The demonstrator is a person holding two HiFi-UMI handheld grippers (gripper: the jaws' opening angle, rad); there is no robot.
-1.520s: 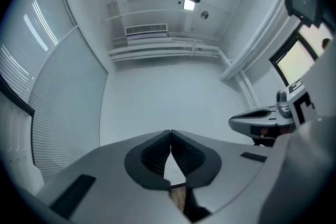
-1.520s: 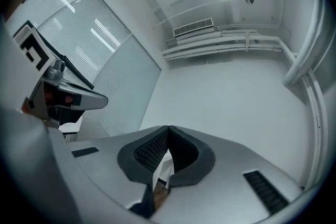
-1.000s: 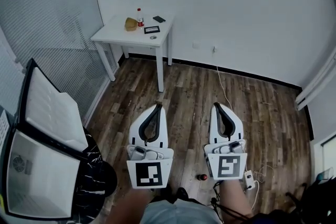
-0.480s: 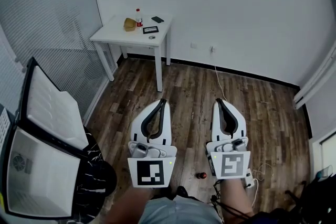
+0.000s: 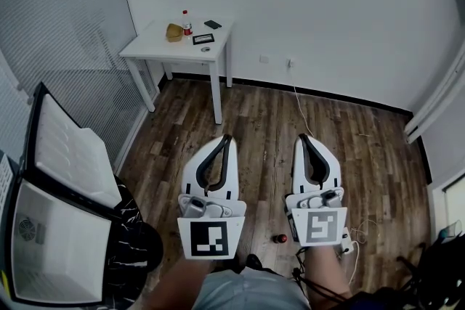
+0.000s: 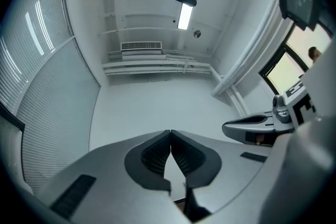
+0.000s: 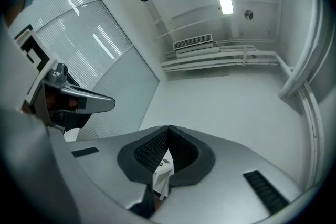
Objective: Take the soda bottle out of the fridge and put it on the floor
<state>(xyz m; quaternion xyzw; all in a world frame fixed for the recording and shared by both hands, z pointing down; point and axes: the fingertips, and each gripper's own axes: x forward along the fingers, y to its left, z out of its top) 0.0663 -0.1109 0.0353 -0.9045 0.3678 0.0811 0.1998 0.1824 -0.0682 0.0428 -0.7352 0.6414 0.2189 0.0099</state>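
Holding left claw (image 5: 224, 139) and right claw (image 5: 302, 138) together, empty, over floor (image 5: 261, 116) by fridge (image 5: 69, 156); fitting pre-reach or post-placement, bottle not made out

Head view steeply down; others tilted upward.

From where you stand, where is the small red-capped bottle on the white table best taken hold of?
Grip the small red-capped bottle around its body, just below the cap, jaws level, coming from the white table's front edge. It stands upright, and a brown object sits close at its left, so the front looks freer.
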